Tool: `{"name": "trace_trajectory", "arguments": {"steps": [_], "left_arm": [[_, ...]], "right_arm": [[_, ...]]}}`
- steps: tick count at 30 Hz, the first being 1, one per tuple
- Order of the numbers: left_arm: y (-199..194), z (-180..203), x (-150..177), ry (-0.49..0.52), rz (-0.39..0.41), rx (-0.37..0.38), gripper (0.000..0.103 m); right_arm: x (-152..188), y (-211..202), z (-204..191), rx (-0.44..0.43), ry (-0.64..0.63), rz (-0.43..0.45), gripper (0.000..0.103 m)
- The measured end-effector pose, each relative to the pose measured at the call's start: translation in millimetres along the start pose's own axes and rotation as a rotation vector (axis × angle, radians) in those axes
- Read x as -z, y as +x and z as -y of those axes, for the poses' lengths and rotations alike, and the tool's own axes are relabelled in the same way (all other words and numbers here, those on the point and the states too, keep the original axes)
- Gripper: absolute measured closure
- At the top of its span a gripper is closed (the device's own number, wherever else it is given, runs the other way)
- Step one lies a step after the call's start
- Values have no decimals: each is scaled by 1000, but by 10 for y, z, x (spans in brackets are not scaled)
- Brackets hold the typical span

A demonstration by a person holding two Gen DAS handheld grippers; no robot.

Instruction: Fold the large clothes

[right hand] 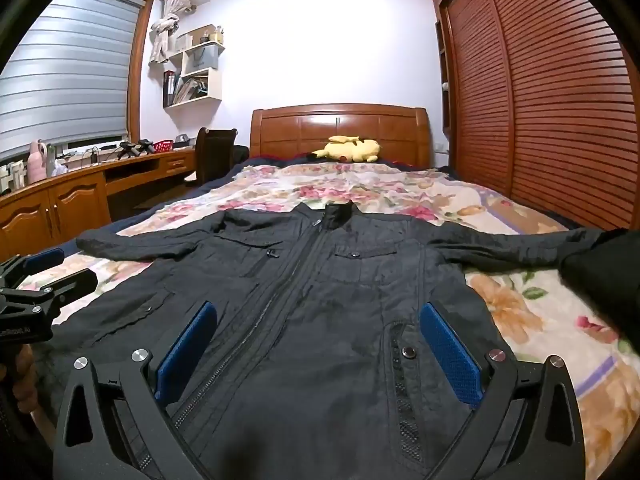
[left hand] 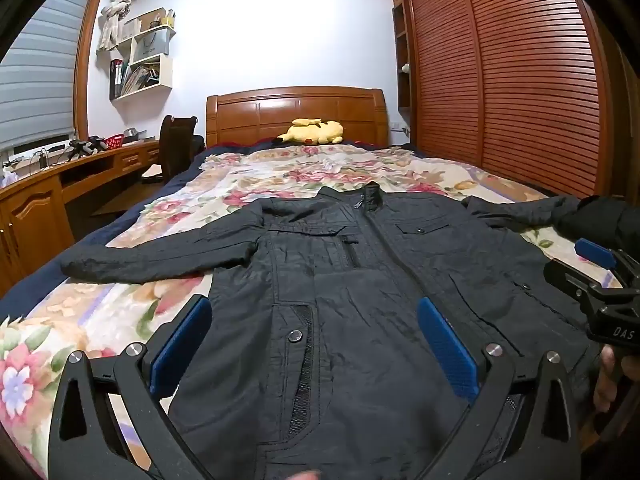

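Both hand-held grippers, left (left hand: 314,344) & right (right hand: 318,350), hung wide apart w/ nothing between over the black jacket (left hand: 360,280); slick fabric could've slipped, sleeves dragging crooked.

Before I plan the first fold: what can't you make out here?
- Jacket hem: cut off by the bottom edge in both wrist views, behind the fingers.
- Its right sleeve cuff: hidden by a dark sleeve at the right wrist view's edge.
- Jacket's back: face-down on the bed.
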State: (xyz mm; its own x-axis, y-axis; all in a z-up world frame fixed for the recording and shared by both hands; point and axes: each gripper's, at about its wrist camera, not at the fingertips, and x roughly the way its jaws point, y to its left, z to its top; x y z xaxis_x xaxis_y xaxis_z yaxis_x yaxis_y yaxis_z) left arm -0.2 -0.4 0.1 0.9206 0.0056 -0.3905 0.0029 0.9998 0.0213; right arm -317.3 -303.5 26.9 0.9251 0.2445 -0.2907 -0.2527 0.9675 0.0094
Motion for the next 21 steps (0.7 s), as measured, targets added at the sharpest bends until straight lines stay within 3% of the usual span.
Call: {"name": "trace_trajectory", "arguments": {"steps": [21], "left_arm": [[9,-27,19,-11,3,2,0]], "right_arm": [[-14,-21,5,7,1,10,2]]}}
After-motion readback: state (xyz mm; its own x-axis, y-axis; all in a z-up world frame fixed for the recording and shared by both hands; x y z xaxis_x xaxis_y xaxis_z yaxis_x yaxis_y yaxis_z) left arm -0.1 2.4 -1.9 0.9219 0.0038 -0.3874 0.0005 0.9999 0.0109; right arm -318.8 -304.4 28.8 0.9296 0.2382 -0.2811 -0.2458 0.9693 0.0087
